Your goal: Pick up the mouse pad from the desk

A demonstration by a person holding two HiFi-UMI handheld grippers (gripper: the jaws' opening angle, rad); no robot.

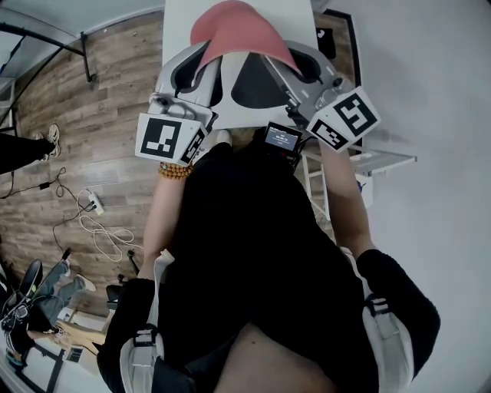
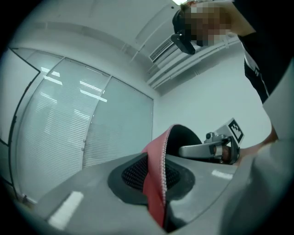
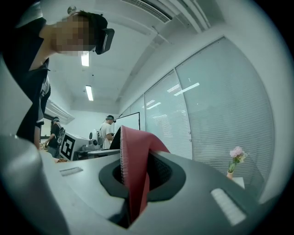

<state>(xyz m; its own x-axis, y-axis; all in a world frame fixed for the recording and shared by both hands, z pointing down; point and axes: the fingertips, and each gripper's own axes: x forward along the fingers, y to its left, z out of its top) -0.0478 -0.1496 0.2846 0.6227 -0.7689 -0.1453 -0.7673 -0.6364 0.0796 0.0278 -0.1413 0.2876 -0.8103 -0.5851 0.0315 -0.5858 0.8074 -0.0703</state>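
Note:
A red mouse pad (image 1: pixel 234 31) with a black underside is held up in the air, bent into an arch between both grippers. My left gripper (image 1: pixel 201 67) is shut on its left edge, and the pad (image 2: pixel 156 183) stands pinched between the jaws in the left gripper view. At the other edge my right gripper (image 1: pixel 278 65) is shut too, with the pad (image 3: pixel 134 174) clamped in the right gripper view. Both grippers point upward, close to the person's chest. The white desk (image 1: pixel 184 19) lies below the pad.
Wood floor (image 1: pixel 92 130) with cables and a power strip (image 1: pixel 93 203) lies to the left. A white wall (image 1: pixel 430 92) rises on the right. Glass partitions with blinds (image 3: pixel 220 105), a small flower vase (image 3: pixel 235 160) and two people far off (image 3: pixel 108 131) show behind.

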